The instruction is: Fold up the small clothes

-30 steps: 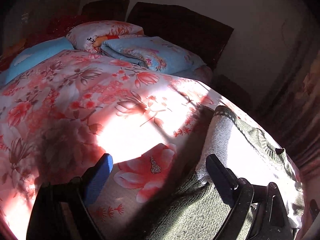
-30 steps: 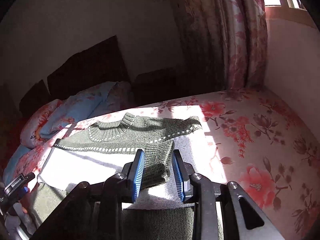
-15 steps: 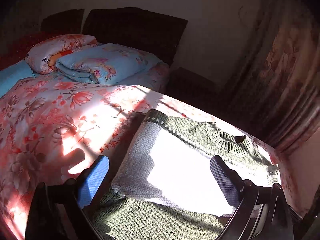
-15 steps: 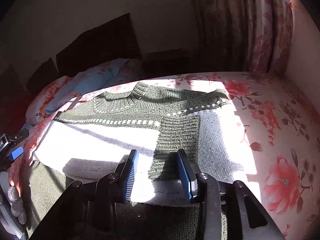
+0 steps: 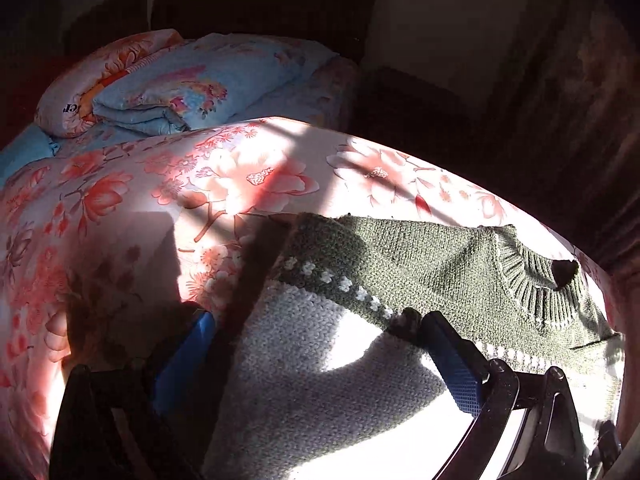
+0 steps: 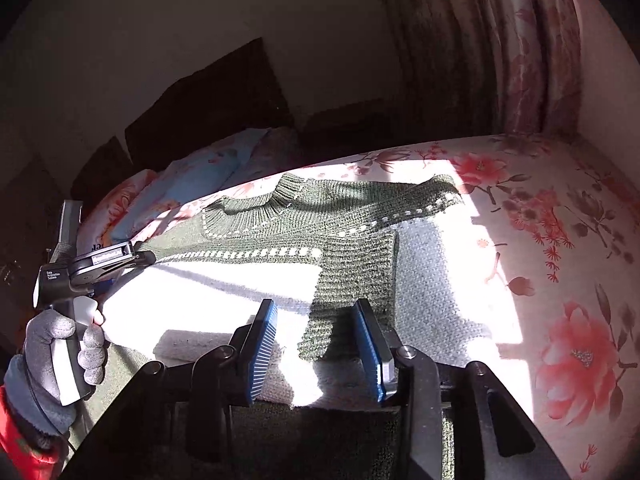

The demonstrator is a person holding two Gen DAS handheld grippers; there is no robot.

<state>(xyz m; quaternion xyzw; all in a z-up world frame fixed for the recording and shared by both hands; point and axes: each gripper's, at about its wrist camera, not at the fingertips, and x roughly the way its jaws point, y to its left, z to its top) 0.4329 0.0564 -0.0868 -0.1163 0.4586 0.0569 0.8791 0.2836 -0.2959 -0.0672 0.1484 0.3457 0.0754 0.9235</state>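
Both hand-held grippers gape empty over the sweater (image 6: 280, 240) — left (image 5: 316, 344), right (image 6: 316, 344).

I read "Data Acquisition System" on the black left tool (image 6: 120, 258); the floral orange pillow's (image 5: 100, 76) lettering is partly hidden

My right gripper (image 6: 316, 344) hangs over the sweater (image 6: 304, 236), blue pads apart, nothing between them. The folded-in green sleeve cuff (image 6: 352, 280) lies just beyond the pads, on the sweater's white body. My gloved left hand (image 6: 60, 352) holds the left gripper (image 6: 108, 260) at the sweater's left edge. Flowered bedspread (image 6: 560, 280) to the sweater's right; curtain (image 6: 520, 60) behind; pillows (image 6: 192, 184) beyond its collar.
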